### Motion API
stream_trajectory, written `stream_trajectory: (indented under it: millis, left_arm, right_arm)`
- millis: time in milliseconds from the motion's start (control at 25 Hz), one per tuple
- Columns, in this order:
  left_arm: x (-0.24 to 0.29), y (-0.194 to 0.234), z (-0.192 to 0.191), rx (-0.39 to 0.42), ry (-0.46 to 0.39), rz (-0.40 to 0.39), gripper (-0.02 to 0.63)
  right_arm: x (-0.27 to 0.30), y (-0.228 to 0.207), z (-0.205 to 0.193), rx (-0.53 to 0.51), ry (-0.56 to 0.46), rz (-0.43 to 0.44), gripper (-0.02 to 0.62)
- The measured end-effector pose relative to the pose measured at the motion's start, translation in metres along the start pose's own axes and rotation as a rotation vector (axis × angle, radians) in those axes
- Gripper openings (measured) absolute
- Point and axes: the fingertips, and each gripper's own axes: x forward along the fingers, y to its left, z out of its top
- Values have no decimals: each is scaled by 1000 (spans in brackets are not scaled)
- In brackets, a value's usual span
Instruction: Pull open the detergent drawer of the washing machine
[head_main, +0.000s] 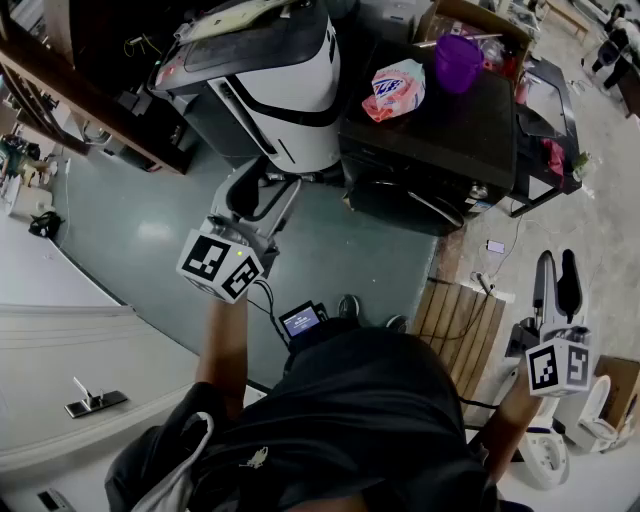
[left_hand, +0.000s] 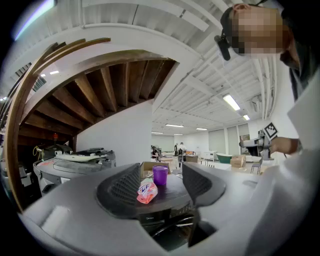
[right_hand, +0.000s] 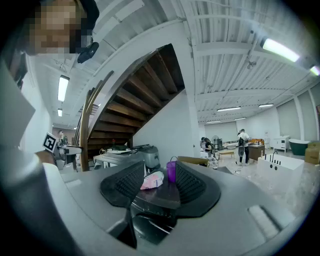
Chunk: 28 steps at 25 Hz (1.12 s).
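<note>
Washing machine (head_main: 430, 140): boxy, with a flat, glossy black top. It stands at the far centre with its front face turned to the near side. A dark control band (left_hand: 162, 216) runs left-right under the top edge, and the round glass door (left_hand: 172, 230) sits below it. The detergent drawer is somewhere in that band, but its outline can't be made out on the dark panel.

On the top lies a soft pink plastic pouch (head_main: 397, 90), flat at the left. A translucent purple cup (head_main: 458, 62) stands upright to its right and farther back.

Left tongs (head_main: 262, 185): grey moulded plastic with ribbed dark pads. They are held level and aimed at the machine, near its front left corner. The jaws are partly apart with nothing between the pads, and the pouch and cup show through the gap well beyond.

Right tongs (head_main: 557, 275): same build, held level at the near right, well apart from the machine. The gap is narrow and they hold nothing.

A rounded white-and-black appliance (head_main: 285, 90) stands just left of the washer. An open cardboard box (head_main: 470, 20) is behind the washer. A slatted wooden pallet (head_main: 460, 325) lies on the floor at the near right.

The floor (head_main: 150, 220) is smooth grey-green with a sheen, and bare concrete at the right. The room is a big white hall with strip lights, and a curved wooden staircase (left_hand: 100, 90) is on the left.
</note>
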Motion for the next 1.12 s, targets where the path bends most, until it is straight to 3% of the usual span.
stream_trajectory:
  millis: [1120]
  left_arm:
    - [5,60,-20,-40,-16,-87,288]
  right_arm:
    - [19,56,2,8,-16,-68,192]
